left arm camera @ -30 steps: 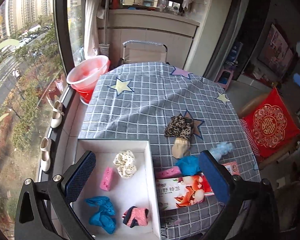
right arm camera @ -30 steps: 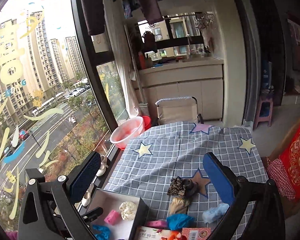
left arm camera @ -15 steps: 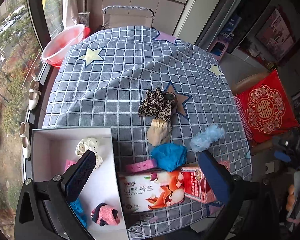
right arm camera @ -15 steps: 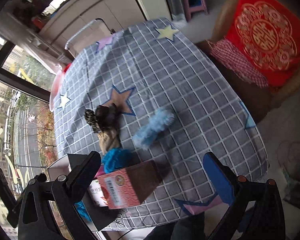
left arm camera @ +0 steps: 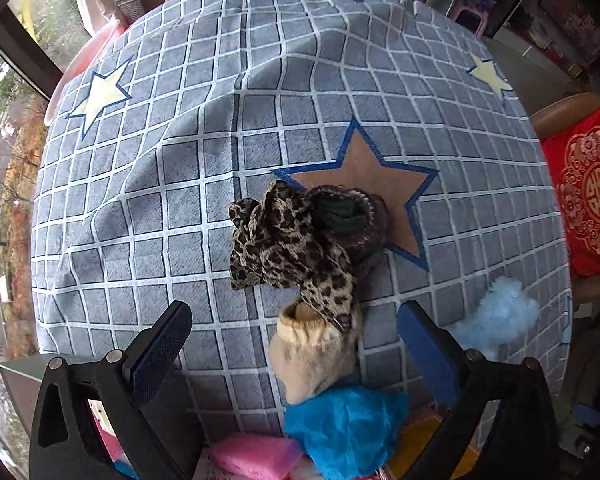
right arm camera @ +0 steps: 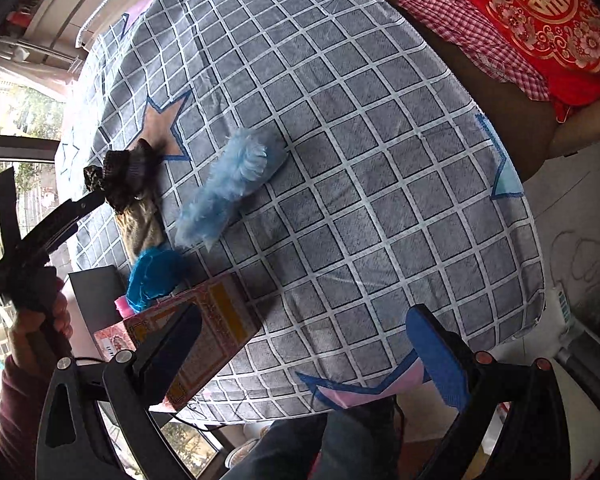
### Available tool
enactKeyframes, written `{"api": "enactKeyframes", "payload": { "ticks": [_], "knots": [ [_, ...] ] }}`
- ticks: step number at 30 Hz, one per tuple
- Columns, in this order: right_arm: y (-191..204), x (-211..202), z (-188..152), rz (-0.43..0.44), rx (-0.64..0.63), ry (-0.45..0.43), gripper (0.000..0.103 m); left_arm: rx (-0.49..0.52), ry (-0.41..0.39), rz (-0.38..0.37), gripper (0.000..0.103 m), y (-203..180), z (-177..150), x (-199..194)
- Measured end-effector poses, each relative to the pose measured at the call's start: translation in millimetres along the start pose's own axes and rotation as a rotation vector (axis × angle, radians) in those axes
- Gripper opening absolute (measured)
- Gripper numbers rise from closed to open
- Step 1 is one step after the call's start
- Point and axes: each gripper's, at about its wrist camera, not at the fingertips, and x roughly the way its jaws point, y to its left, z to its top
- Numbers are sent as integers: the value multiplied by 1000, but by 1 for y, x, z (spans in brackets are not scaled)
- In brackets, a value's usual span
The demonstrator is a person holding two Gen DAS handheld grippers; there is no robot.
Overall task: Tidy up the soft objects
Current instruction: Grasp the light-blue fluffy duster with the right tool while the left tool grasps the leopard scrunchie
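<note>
My left gripper (left arm camera: 296,344) is open and empty, low over the table, with a beige sock (left arm camera: 312,356) between its fingers. A leopard-print cloth (left arm camera: 284,244) and a dark knitted piece (left arm camera: 352,216) lie just beyond it. A bright blue puff (left arm camera: 348,432) and a pink sponge (left arm camera: 256,454) lie under it. A light blue fluffy piece (left arm camera: 500,320) is to the right. My right gripper (right arm camera: 304,344) is open and empty above the table's near edge. It sees the light blue fluffy piece (right arm camera: 232,184), the bright blue puff (right arm camera: 154,274) and the left gripper (right arm camera: 52,232).
A pink and orange carton (right arm camera: 204,344) lies by my right gripper's left finger. The checked tablecloth (left arm camera: 260,100) covers the table. A red cushion (right arm camera: 540,12) on a chair stands off the table's right side. A dark box edge (right arm camera: 96,284) shows left of the carton.
My left gripper has dropped and moved forward, past the white box, to the beige sock and leopard cloth. My right gripper has tilted down and moved closer to the table.
</note>
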Motion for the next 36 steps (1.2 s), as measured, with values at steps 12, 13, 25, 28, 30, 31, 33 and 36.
{"api": "enactKeyframes", "payload": {
  "ticks": [12, 13, 25, 28, 30, 31, 33, 36],
  "knots": [
    [77, 59, 58, -59, -341, 26, 103, -229, -5, 92, 100, 95, 24, -6],
    [87, 60, 59, -90, -408, 9, 103, -236, -3, 73, 100, 95, 24, -7],
    [123, 102, 64, -153, -702, 45, 103, -235, 70, -23, 100, 54, 30, 29],
    [134, 127, 62, -201, -772, 67, 103, -240, 85, -17, 100, 49, 33, 42],
    [136, 142, 61, -246, -801, 72, 103, -248, 78, -33, 100, 49, 35, 47],
    [135, 148, 62, -256, -802, 75, 103, -250, 73, -35, 100, 48, 36, 48],
    [136, 150, 63, -269, -806, 56, 103, -236, 66, -30, 100, 45, 40, 49],
    [136, 151, 63, -272, -808, 54, 103, -219, 68, -42, 100, 41, 42, 53]
  ]
}}
